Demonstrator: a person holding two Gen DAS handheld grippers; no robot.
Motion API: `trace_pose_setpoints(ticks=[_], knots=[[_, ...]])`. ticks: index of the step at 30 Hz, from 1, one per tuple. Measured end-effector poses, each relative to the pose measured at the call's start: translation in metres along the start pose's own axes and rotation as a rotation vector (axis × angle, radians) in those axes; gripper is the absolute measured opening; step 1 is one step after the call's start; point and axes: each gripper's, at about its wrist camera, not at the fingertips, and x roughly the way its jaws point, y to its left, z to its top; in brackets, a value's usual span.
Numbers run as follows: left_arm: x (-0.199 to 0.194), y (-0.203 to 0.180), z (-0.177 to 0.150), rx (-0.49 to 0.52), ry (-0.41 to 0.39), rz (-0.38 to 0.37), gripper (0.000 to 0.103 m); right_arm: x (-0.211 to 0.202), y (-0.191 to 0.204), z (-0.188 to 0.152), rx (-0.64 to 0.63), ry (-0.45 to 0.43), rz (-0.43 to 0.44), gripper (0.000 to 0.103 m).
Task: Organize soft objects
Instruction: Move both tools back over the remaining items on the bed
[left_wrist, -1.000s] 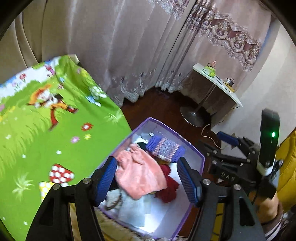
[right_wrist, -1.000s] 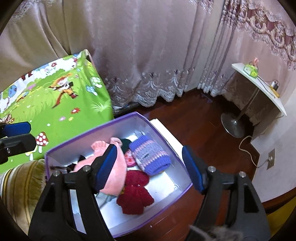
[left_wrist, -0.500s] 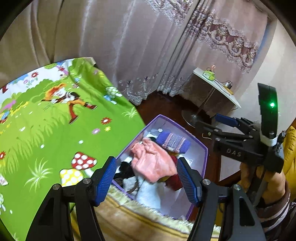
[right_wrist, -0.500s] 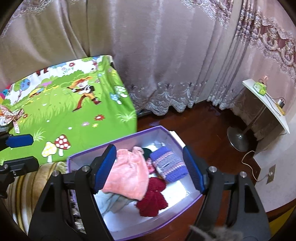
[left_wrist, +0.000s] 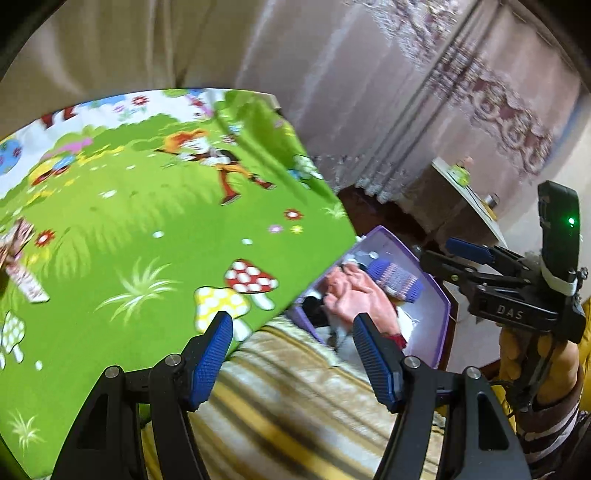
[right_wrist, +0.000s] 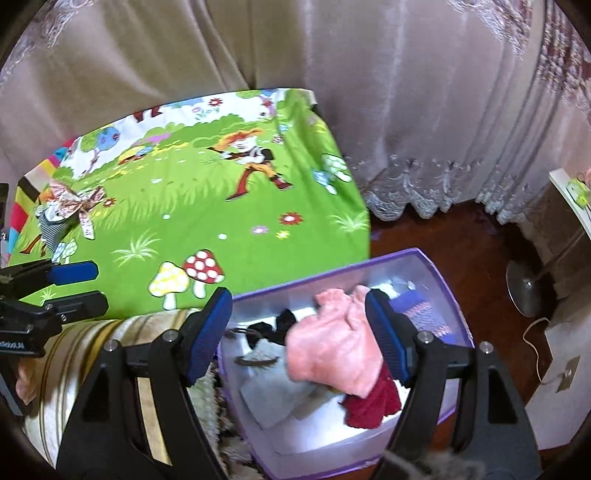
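Observation:
A purple-rimmed storage box (right_wrist: 424, 254) stands on the floor beside the bed and holds a pink cloth (right_wrist: 332, 350), a red knit piece (right_wrist: 373, 402), a blue striped knit piece (right_wrist: 424, 314) and black and white items. The box also shows in the left wrist view (left_wrist: 439, 295). A small patterned soft toy (right_wrist: 70, 206) lies at the far left of the green cartoon bedsheet (right_wrist: 221, 206); it shows in the left wrist view (left_wrist: 18, 258) too. My left gripper (left_wrist: 291, 354) is open and empty over the bed edge. My right gripper (right_wrist: 299, 332) is open and empty above the box.
A striped beige blanket (left_wrist: 295, 406) covers the bed edge below the left gripper. Pale curtains (right_wrist: 369, 92) hang behind the bed. A white side table (left_wrist: 465, 192) on a round base (right_wrist: 524, 288) stands at the right on dark wood floor.
Both grippers have pulled back and swung left, away from the box and toward the bed. More of the green sheet and the soft toy have come into view. Both stay open.

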Motion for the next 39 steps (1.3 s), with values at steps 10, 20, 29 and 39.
trace_pose_setpoints(ticks=[10, 20, 29, 39], knots=[[-0.015, 0.051, -0.008, -0.098, -0.022, 0.058, 0.068, 0.016, 0.048, 0.021, -0.075, 0.014, 0.07, 0.077], [-0.021, 0.105, -0.014, -0.193, -0.026, 0.101, 0.068, 0.043, 0.094, 0.037, -0.152, 0.056, 0.112, 0.077], [-0.032, 0.189, -0.016, -0.392, -0.03, 0.226, 0.068, 0.067, 0.138, 0.056, -0.224, 0.075, 0.154, 0.077], [-0.051, 0.303, -0.025, -0.65, -0.063, 0.449, 0.062, 0.093, 0.18, 0.068, -0.299, 0.084, 0.226, 0.077]])
